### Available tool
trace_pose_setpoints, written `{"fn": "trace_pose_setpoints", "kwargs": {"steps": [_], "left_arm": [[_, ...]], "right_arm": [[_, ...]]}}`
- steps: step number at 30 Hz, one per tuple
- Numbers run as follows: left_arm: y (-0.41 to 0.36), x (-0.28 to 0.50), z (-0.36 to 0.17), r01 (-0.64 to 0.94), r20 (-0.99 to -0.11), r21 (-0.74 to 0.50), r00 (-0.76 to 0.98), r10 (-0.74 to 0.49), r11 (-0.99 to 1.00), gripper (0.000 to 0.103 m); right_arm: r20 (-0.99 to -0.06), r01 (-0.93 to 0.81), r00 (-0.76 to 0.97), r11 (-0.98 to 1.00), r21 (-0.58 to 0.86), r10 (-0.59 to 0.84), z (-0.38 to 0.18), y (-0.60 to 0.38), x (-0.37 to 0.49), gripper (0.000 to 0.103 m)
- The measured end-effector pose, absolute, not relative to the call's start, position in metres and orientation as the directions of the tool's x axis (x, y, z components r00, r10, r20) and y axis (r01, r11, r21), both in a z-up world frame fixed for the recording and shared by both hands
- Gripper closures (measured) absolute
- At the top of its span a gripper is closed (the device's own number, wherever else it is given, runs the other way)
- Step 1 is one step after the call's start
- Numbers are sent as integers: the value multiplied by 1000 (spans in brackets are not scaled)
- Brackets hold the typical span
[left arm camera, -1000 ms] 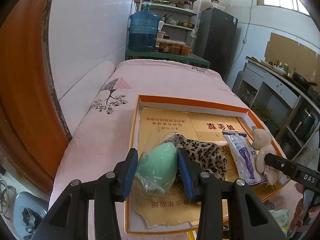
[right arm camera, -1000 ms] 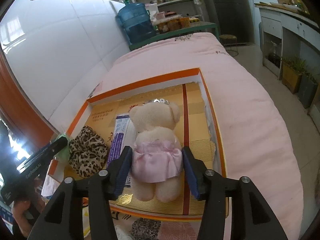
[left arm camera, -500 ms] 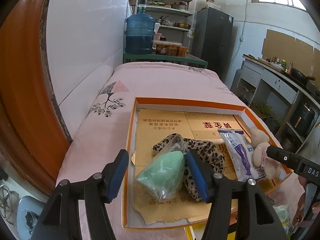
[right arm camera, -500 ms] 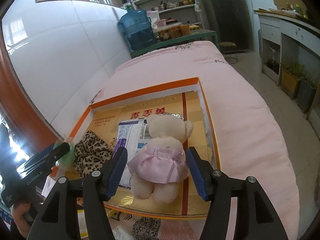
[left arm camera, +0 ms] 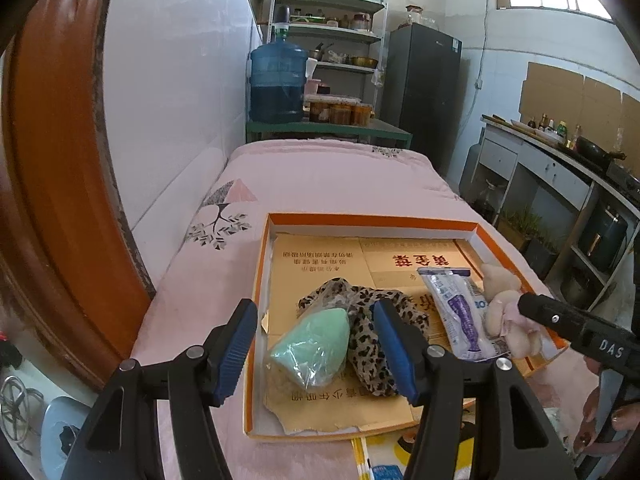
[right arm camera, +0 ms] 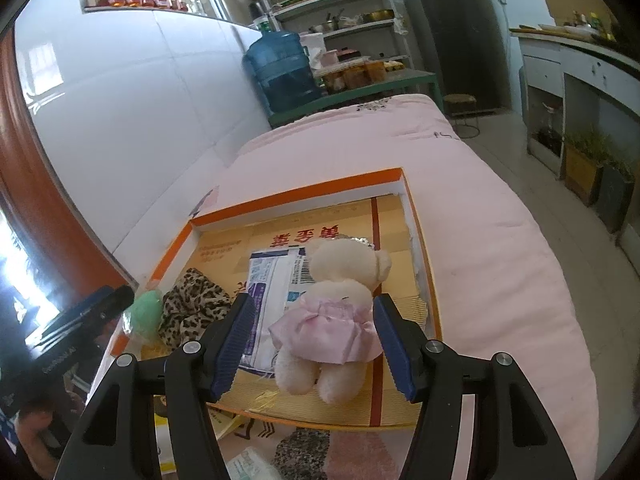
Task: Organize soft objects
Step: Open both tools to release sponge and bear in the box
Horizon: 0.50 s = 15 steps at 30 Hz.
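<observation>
Both items have been released: the mint-green bagged sponge and cream teddy bear in a pink dress lie in the orange-rimmed cardboard tray. The left gripper and right gripper are held wide open, empty. A straight withdrawal is advised, so nothing is snagged.

water jug: blue, on green table
shelf rack: pots, jars
fridge: dark, right of rack
counter: bottles, pan
jars: beside jug

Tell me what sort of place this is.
Probably a home kitchen doubling as living space: a shelf of pots, a water jug and a counter with bottles, beside a pink quilted bed.
</observation>
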State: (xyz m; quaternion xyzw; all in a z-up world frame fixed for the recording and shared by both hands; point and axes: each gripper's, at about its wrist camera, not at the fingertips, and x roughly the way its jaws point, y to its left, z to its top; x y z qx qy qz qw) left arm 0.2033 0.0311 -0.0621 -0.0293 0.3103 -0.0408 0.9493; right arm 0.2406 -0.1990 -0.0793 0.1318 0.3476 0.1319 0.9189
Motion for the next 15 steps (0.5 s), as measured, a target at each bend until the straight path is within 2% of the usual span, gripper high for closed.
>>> {"fn": "trace_pose_setpoints", "kwargs": {"steps": [15], "left_arm": [[33,166,-41,53,-554,-81,828,-89,995,43]], "right_arm": [[-586,-188,738,937,296,334,-58,-185,213,40]]}}
